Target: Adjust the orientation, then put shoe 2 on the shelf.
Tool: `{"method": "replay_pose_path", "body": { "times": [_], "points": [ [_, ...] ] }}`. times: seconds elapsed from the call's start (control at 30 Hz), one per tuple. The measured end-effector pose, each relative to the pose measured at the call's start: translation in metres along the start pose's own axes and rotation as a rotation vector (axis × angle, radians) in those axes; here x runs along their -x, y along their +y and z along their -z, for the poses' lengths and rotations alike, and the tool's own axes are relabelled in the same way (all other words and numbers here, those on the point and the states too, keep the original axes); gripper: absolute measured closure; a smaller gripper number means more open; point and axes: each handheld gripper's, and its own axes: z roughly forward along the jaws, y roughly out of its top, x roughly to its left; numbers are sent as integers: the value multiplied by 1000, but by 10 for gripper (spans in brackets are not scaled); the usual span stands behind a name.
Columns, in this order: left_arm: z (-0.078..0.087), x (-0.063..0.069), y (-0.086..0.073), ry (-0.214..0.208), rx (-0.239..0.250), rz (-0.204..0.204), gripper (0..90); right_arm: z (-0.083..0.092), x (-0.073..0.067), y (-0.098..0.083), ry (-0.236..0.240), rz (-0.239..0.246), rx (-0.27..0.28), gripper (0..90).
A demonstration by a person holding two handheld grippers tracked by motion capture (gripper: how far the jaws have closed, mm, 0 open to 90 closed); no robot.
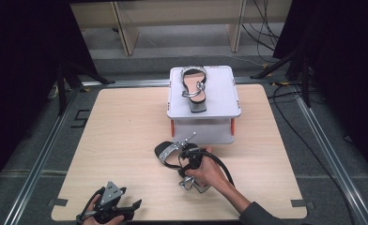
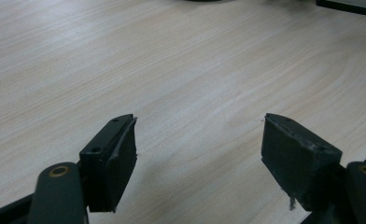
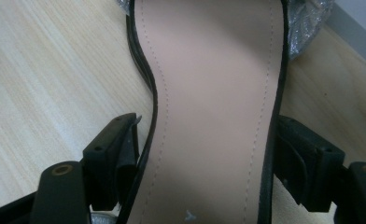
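The right gripper (image 3: 204,158) is straddling the sandal (image 3: 209,116) lying on the tabletop (image 3: 55,70), jaws spread, sole between them, grip unclear.

a light wooden table (image 1: 126,140) bears a white stand (image 1: 219,93) and a sandal (image 1: 170,152).

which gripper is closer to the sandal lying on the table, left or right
Right. The right gripper straddles the sandal on the table, one jaw either side of its sole. The left gripper sits apart near the table's front edge.
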Motion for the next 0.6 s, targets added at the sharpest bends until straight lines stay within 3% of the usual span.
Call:
{"method": "replay_pose_path", "body": {
  "times": [0.03,0.17,0.23,0.53,0.57,0.6],
  "points": [
    [1,0,0,-8,-1,-1,264,0,-2,0,-3,-39,-14,281],
    [2,0,0,-6,-5,2,264,-1,-4,1,-36,32,-9,290],
    [1,0,0,10,-11,-8,265,-1,-5,1,-44,28,-12,295],
    [2,-1,1,5,-6,-15,267,0,-6,1,-59,34,-17,331],
    [2,1,1,-6,11,9,267,0,-6,1,-55,24,-24,339],
    [2,1,1,-3,11,6,267,0,-5,0,-55,30,-23,341]
  ]
}}
